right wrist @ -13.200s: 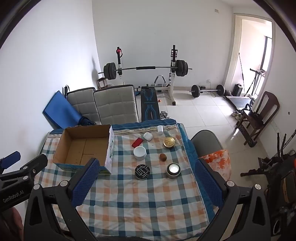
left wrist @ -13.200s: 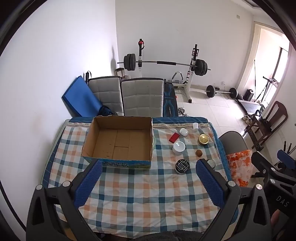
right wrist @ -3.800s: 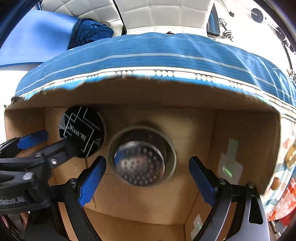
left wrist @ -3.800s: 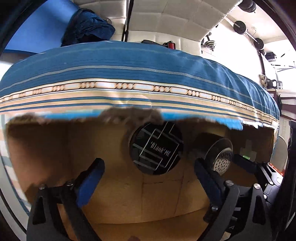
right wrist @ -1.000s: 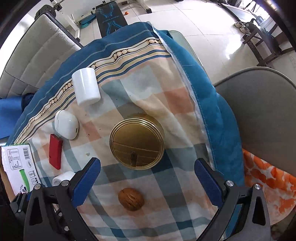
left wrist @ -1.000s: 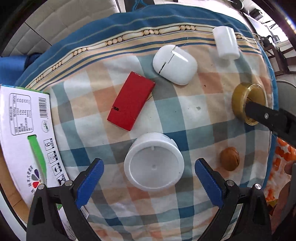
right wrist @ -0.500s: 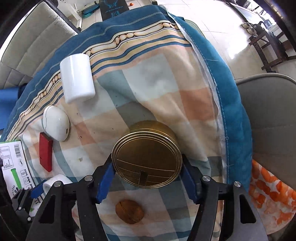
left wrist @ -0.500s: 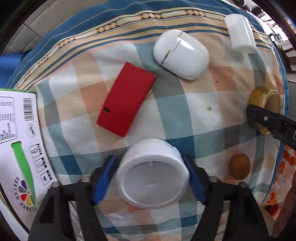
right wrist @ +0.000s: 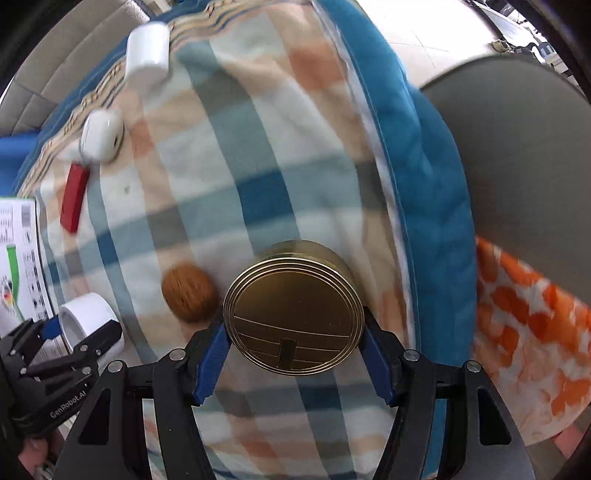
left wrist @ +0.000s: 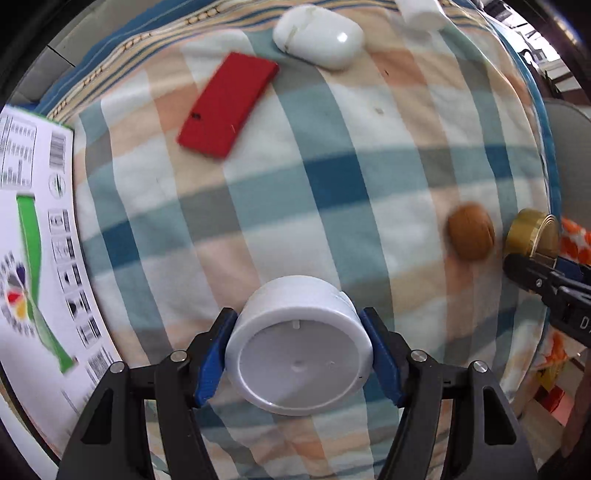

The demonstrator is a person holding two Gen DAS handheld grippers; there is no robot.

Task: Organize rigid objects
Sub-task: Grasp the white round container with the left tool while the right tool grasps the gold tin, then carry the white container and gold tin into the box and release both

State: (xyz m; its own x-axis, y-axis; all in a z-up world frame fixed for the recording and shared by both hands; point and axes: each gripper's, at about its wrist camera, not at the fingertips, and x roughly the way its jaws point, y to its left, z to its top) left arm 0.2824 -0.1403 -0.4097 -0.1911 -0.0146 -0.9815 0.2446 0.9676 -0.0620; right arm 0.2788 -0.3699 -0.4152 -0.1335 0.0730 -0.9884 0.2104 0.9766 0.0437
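**Both grippers clamped on round containers**

The left gripper [left wrist: 299,354] has its blue pads pressed to both sides of a white round tub [left wrist: 298,345], jaws about half open around it. The right gripper [right wrist: 293,349] grips a gold tin [right wrist: 293,312] the same way — pads tight on its rim. Both sit over the checked tablecloth [left wrist: 332,177].

Taking the walnut [right wrist: 189,292] as the marker: the gold tin is just beside it, the white tub on its other side near the printed box flap [left wrist: 33,236]. Beyond the walnut lie a red flat case [left wrist: 228,104], a white earbud case [left wrist: 319,36] and a small white cylinder [right wrist: 147,54]. "GenRobot.AI" reads on the left gripper's body; the flap's small print is illegible.
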